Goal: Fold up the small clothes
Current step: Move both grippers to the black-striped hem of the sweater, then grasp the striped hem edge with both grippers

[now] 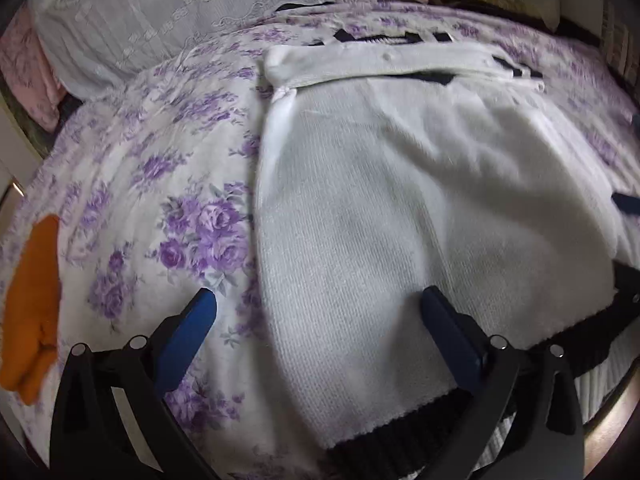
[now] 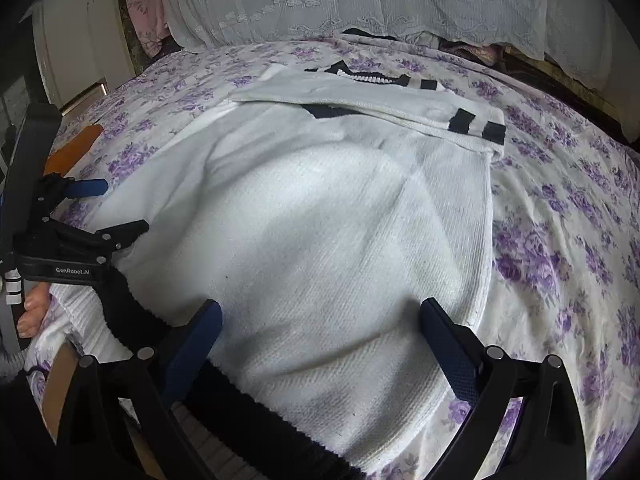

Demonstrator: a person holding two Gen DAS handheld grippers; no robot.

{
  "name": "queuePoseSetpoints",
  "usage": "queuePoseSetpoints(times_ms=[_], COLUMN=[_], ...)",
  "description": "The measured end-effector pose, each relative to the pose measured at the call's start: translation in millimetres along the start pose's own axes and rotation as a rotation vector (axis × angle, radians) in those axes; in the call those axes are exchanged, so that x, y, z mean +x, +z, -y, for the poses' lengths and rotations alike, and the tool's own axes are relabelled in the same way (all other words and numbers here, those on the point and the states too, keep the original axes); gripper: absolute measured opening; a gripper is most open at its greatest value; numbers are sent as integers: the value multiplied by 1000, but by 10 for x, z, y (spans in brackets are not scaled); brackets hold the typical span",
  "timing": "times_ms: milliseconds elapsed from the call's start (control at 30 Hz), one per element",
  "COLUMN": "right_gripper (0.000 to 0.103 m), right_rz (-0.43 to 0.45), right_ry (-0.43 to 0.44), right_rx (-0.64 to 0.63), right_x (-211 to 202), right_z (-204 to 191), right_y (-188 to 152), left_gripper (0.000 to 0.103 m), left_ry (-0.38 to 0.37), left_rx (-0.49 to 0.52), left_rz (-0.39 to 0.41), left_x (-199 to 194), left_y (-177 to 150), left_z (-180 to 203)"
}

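1. The white knitted sweater with a black ribbed hem and black sleeve stripes point(image 1: 400, 208) lies flat on the purple-flowered white bedspread point(image 1: 168, 184), its body spread smooth with a few shallow creases.
2. Both sleeves are folded across the sweater's upper part, forming a white band point(image 2: 360, 100) at its far end; two black stripes mark the cuff at the band's end.
3. The black ribbed hem point(image 2: 256, 412) forms the sweater's near edge, closest to both cameras.
4. The left gripper point(image 1: 320, 308) hovers over the sweater's near left corner with its blue-padded fingers spread wide and nothing between them. One finger point(image 1: 192, 320) is over the bedspread just beside the sweater's side edge, the other over the white knit above the hem.
5. The right gripper point(image 2: 320, 316) hovers over the sweater's near right part, fingers point(image 2: 444, 336) equally wide apart and gripping nothing. Both fingers lie over the white knit, one close to the sweater's right edge; whether they touch the cloth cannot be told.
6. From the right wrist view the left gripper appears at the sweater's opposite side, with the person's bare fingers point(image 2: 34, 312) on its handle.
7. An orange cloth item point(image 1: 32, 304) lies on the bedspread well apart from the sweater's left edge.
8. Beyond the sweater's far end a white lace-trimmed cover point(image 2: 360, 0) drapes over bedding, with a pink patterned fabric point(image 1: 24, 68) beside it.
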State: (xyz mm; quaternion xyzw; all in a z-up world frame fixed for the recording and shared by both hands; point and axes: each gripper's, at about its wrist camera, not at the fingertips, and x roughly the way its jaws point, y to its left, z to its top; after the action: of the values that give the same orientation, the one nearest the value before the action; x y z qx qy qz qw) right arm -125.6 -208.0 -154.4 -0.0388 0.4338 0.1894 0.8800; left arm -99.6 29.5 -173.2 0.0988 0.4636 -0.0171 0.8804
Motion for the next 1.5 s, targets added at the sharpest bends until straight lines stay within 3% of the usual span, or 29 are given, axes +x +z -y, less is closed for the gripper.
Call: queuePoseSetpoints(times_ms=[67,167,367,400,500,533,667,867,1000,1100,1200,1367,1500], right_gripper=[99,99,99,99,99,99,99,99,98,98,98,98,100], right_rz=[11,61,91,102,128,116,62,70,71,49,-9,-118,-122], right_ry=[17,117,377,430,586,629,652,718,726,745,690,584,556], right_rx=[19,84,391,438,518,538,543,607,587,563,523,470,471], right_x=[-69,-275,-418,-424,-436,-400,-251,-4,-60,-146,-182,-210,-132], right_z=[59,198,791,860,954,965,960,948,886,865,802,645,560], right_y=[-42,-138,-446,-496,-552,-543,-426,-153,-219,-320,-354,-372,-272], left_gripper=[99,98,98,98,98,98,98,98,98,98,98,98,98], left_ry=[-61,-206,-570,-614,-856,-883,-870,-971,-1022,-998,-949,-987,-964], left_rx=[-33,-105,-210,-218,-216,-202,-183,-291,-261,-190,-171,-227,-195], left_rz=[-31,-53,-66,-67,-105,-128,-172,-182,-183,-187,-195,-199,-194], left_x=[15,-47,-130,-129,-67,-27,114,320,224,139,177,238,242], left_y=[-19,-95,-227,-230,-206,-185,-60,129,19,-42,-25,3,28], left_z=[-105,-311,-635,-646,-582,-513,-403,-460,-447,-336,-272,-370,-312])
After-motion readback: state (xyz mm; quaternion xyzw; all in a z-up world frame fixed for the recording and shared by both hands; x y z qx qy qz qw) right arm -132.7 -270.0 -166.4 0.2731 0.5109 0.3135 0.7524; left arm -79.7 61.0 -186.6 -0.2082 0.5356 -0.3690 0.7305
